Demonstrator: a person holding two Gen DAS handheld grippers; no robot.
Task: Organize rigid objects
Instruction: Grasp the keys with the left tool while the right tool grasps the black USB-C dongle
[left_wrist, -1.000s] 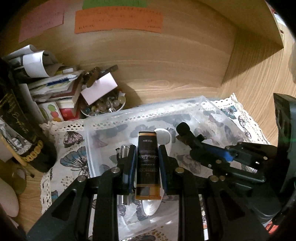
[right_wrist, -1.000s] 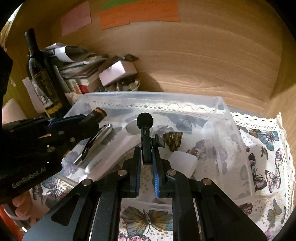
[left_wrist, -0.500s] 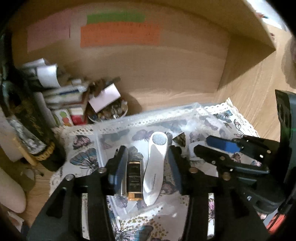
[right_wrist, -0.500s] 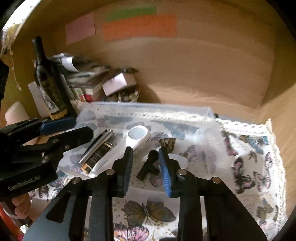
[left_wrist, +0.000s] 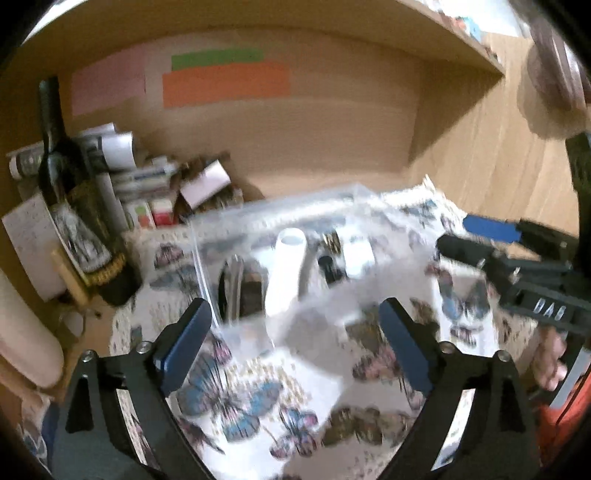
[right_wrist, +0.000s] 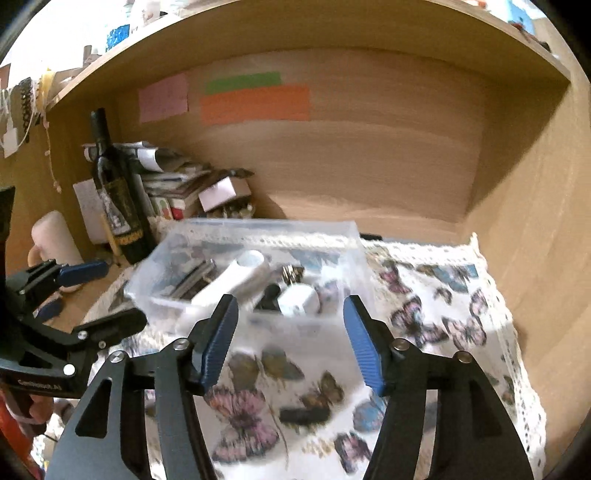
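Observation:
A clear plastic box (left_wrist: 207, 273) (right_wrist: 354, 254) sits on the butterfly cloth (left_wrist: 236, 398) (right_wrist: 443, 317). In it lie a white long-handled device (left_wrist: 284, 273) (right_wrist: 236, 277), a dark amber tube (left_wrist: 253, 291), a silver pen (left_wrist: 232, 288), a black small microphone (left_wrist: 330, 271) (right_wrist: 271, 295) and a white block (right_wrist: 299, 301). My left gripper (left_wrist: 295, 343) is open and empty, pulled back in front of the box. My right gripper (right_wrist: 291, 341) is open and empty, also in front of the box. Both views are blurred.
A dark wine bottle (right_wrist: 118, 195) (left_wrist: 77, 206) stands at the left by a pile of papers and boxes (right_wrist: 177, 184). A bowl of beads (right_wrist: 232, 210) sits behind the box. Wooden shelf walls (right_wrist: 517, 206) close the back and right.
Both grippers have let go of the amber tube and the microphone, which now lie in the box. Both jaws opened wide and drew back and up from the box.

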